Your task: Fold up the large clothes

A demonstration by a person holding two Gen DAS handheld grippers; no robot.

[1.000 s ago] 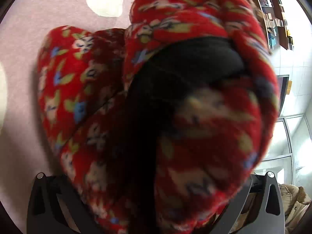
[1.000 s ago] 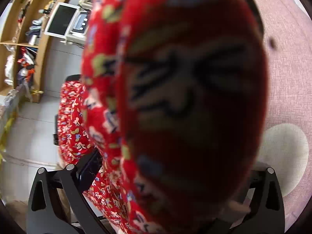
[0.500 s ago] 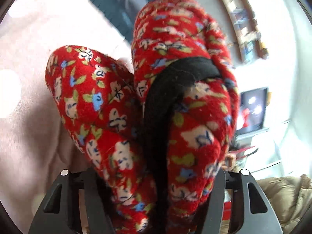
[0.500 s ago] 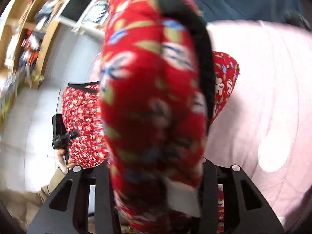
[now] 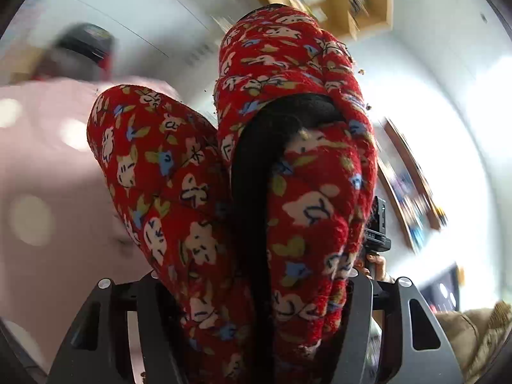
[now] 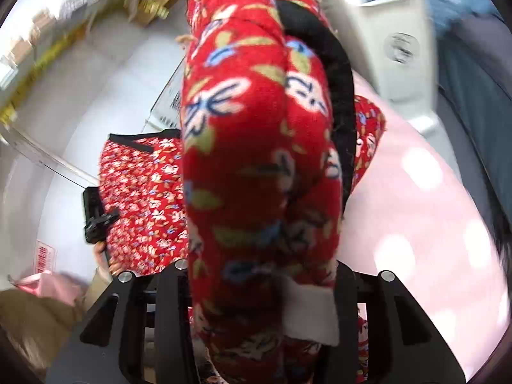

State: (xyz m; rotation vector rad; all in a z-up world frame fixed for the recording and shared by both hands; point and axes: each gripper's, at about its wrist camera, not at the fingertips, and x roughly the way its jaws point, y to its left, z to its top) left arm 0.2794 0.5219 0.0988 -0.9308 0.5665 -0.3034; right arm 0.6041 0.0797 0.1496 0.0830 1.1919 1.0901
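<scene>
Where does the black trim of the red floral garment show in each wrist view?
Left wrist: black trim runs down the centre, between bunched folds.
Right wrist: the trim curves down the bundle's right side.
Shared landmark: the pink dotted bedspread, left there, right here.

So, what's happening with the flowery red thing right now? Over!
Left gripper clamped on red floral garment. Right gripper clamped on it too, bunched thick. Garment raised above pink spotted cover. Nothing in the way.
</scene>
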